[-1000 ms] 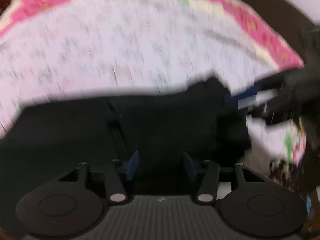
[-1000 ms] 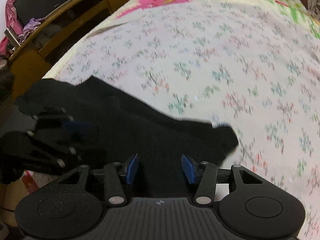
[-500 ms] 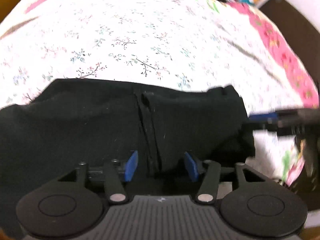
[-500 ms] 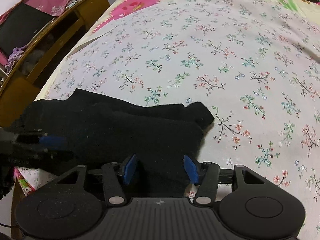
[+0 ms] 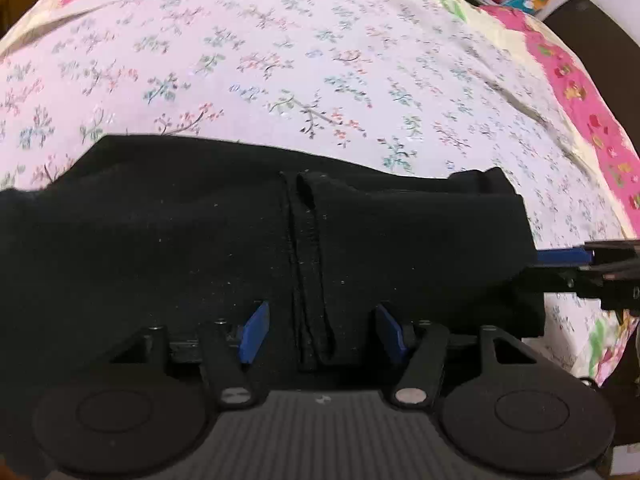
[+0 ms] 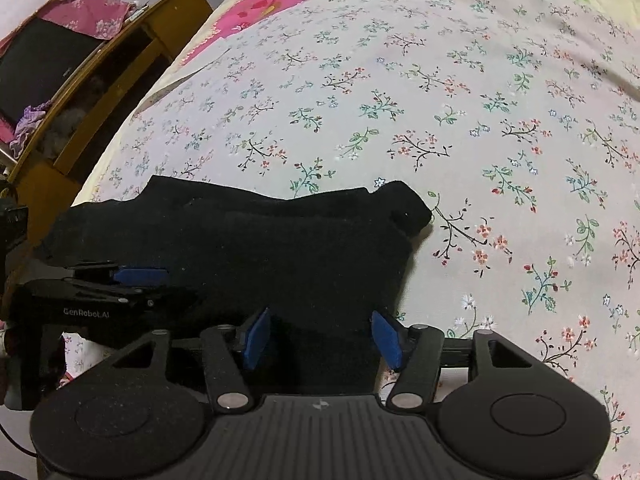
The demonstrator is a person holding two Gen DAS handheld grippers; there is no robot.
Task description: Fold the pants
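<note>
**Trainee:** Black fabric fills both wrist views. Where do the pants (image 5: 200, 248) lie relative to me?

**Operator:** They rest flat on the floral bedsheet (image 5: 320, 60), at the near edge of the bed. Seen from my left gripper (image 5: 320, 332), the cloth spreads from nine o'clock to three o'clock, its long axis crosswise to my fingers. A doubled seam (image 5: 308, 264) runs toward twelve o'clock, straight out of the gap between the pads.

**Trainee:** And the jaws?

**Operator:** Both pairs are opening. On the left, the seam lies between the blue pads, which stand clear of it on either side. On the right gripper (image 6: 320, 336), black cloth also lies between the pads; neither pad seems to press on it.

**Trainee:** Which hand is nearer which end?

**Operator:** My right sits at the three o'clock end in the left view, its pad (image 5: 564, 257) level with the cloth's edge. In the right view, the left gripper (image 6: 120, 280) shows at nine o'clock, and a rolled corner (image 6: 412, 212) points toward one o'clock.

**Trainee:** So the coming move?

**Operator:** I judge it a release. Any next fold would run along that crosswise axis.
</note>
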